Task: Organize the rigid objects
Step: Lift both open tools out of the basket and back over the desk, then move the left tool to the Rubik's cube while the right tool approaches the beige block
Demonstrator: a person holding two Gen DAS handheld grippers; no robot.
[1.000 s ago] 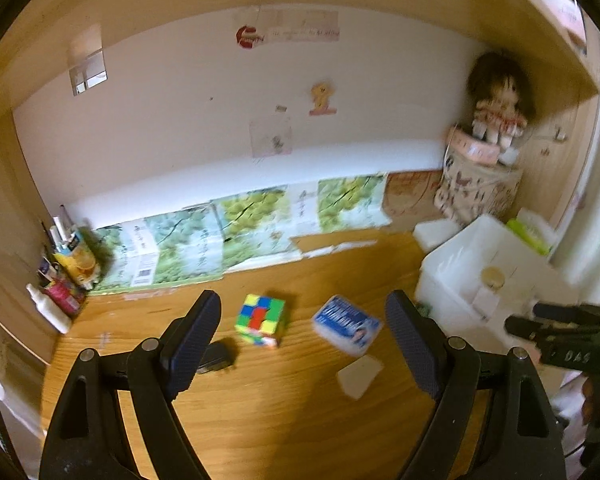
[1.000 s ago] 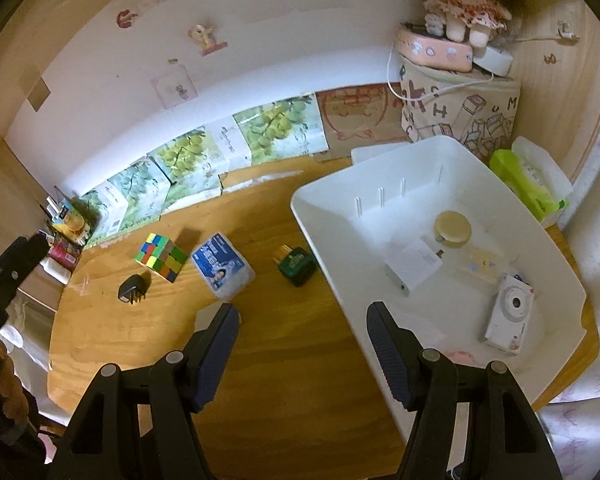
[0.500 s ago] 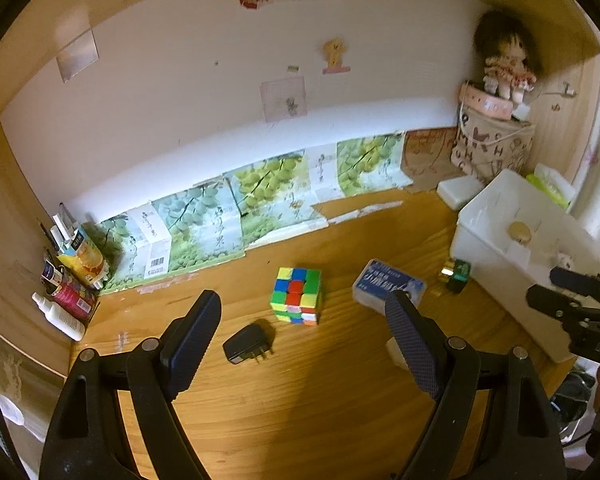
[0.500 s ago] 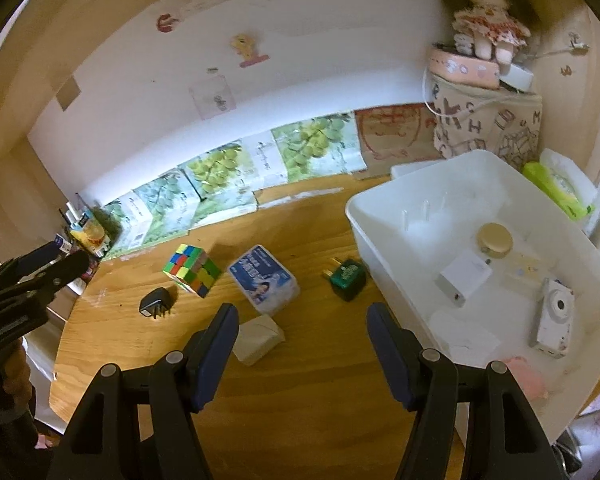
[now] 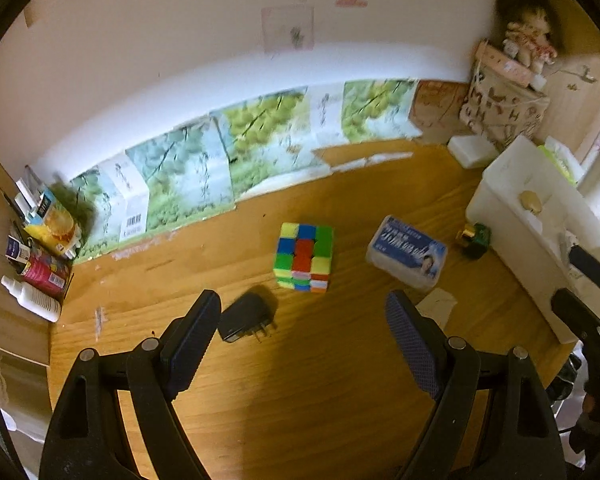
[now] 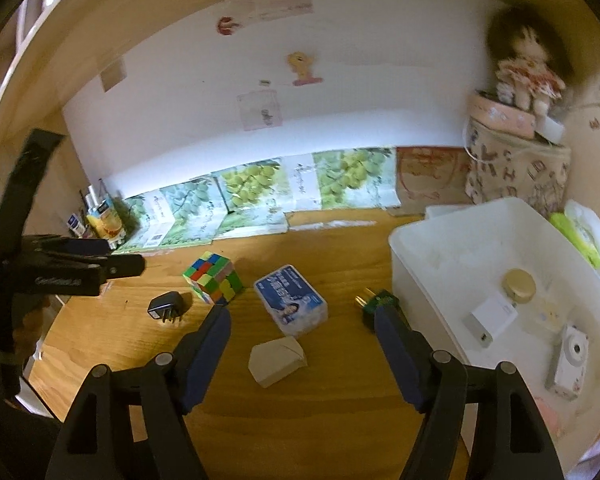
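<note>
my left tongs (image 5: 300, 344) wide, empty, above black charger (image 5: 246, 318) mid-table. right tongs (image 6: 302, 344) just widened, empty, over beige block (image 6: 277, 360). risk: charger's low, pads cd skid off it.

Warm, yellowish, rather dim light from above. Bright glare on the white wall (image 6: 340, 92). Soft dark shadow on the wooden desk (image 5: 300, 400) near the bottom. Blurry doll (image 6: 524, 68) and leafy boxes (image 5: 260, 148). Bent, dark, round edges all around.
</note>
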